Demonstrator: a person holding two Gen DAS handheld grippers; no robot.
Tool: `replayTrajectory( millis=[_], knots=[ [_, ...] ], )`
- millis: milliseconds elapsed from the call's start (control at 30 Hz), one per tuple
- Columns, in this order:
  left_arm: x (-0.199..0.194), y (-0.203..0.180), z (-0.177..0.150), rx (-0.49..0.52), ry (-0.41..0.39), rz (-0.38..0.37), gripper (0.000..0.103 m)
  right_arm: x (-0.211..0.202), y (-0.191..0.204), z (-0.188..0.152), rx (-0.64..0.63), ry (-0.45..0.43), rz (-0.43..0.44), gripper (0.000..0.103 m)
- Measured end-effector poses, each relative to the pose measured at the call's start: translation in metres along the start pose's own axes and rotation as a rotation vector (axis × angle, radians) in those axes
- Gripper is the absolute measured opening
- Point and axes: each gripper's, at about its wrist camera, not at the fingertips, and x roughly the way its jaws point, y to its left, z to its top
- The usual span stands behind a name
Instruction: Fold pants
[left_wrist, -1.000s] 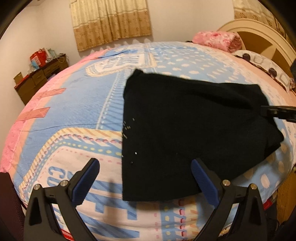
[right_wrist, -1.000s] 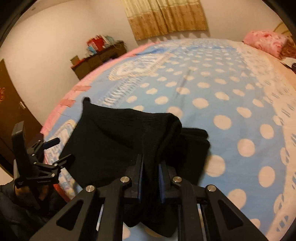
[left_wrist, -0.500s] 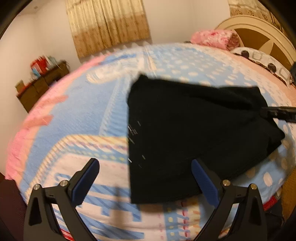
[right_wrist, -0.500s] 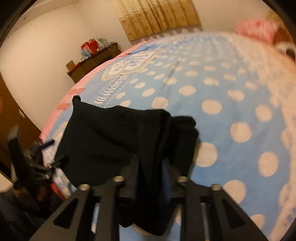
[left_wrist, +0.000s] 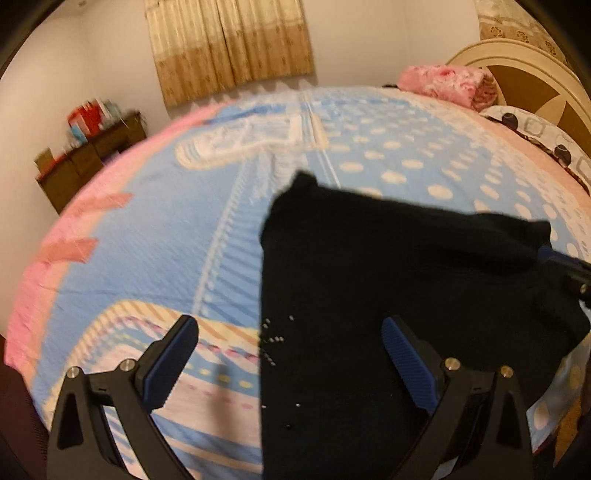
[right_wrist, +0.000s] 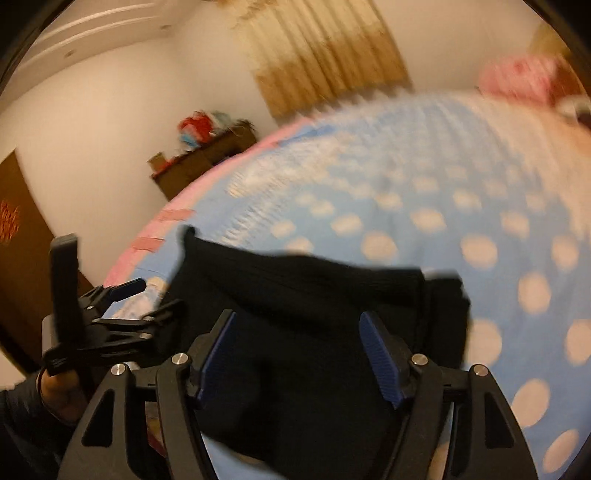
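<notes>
Black pants (left_wrist: 388, 288) lie folded on the blue dotted bedspread (left_wrist: 155, 236), near its front edge. My left gripper (left_wrist: 291, 354) hovers open above the pants' left edge, nothing between its blue pads. In the right wrist view the pants (right_wrist: 295, 295) lie under my right gripper (right_wrist: 299, 343), whose jaws are opening; the cloth sits between the pads without being pressed. The right gripper's tip (left_wrist: 565, 262) shows at the pants' right end in the left wrist view. The left gripper (right_wrist: 122, 306) appears at the left of the right wrist view, held by a hand (right_wrist: 59, 391).
A pink rolled blanket (left_wrist: 443, 83) and a patterned pillow (left_wrist: 546, 136) lie by the headboard (left_wrist: 517, 62). A dark wooden cabinet (left_wrist: 88, 155) with boxes stands against the far wall under curtains (left_wrist: 229, 44). The bed's pink border (left_wrist: 48, 258) runs along the left.
My right gripper has let go of the pants' fold, its jaws spreading wide, and the cloth has dropped flat. The left gripper has shifted slightly, still open.
</notes>
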Motion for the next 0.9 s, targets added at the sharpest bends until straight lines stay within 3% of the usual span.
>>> replayTrajectory(
  millis=[167,267,300,333,400,533,833,900],
  knots=[
    [0.007,0.012,-0.001,-0.081,0.030,-0.072,0.103,-0.005,0.006,0.000,-0.051,-0.007,-0.003,0.069],
    [0.007,0.013,-0.003,-0.095,0.042,-0.097,0.103,-0.026,0.005,0.002,-0.023,-0.059,-0.032,0.069],
    [0.008,0.014,-0.004,-0.101,0.045,-0.107,0.103,-0.035,0.004,0.002,-0.029,-0.081,-0.073,0.071],
    [0.009,0.014,-0.004,-0.107,0.047,-0.114,0.103,-0.038,-0.002,0.003,-0.035,-0.090,-0.116,0.079],
    [0.012,0.016,-0.004,-0.125,0.057,-0.138,0.103,-0.042,-0.013,-0.003,-0.017,-0.088,-0.216,0.083],
    [0.018,0.019,-0.003,-0.153,0.082,-0.177,0.103,-0.030,-0.033,-0.016,0.081,-0.016,-0.189,0.083],
    [0.020,0.015,-0.004,-0.141,0.071,-0.189,0.103,-0.015,-0.023,-0.027,0.009,-0.006,-0.182,0.081],
    [0.018,0.011,-0.003,-0.123,0.064,-0.197,0.093,-0.011,-0.018,-0.027,-0.015,0.003,-0.194,0.075]
  ],
)
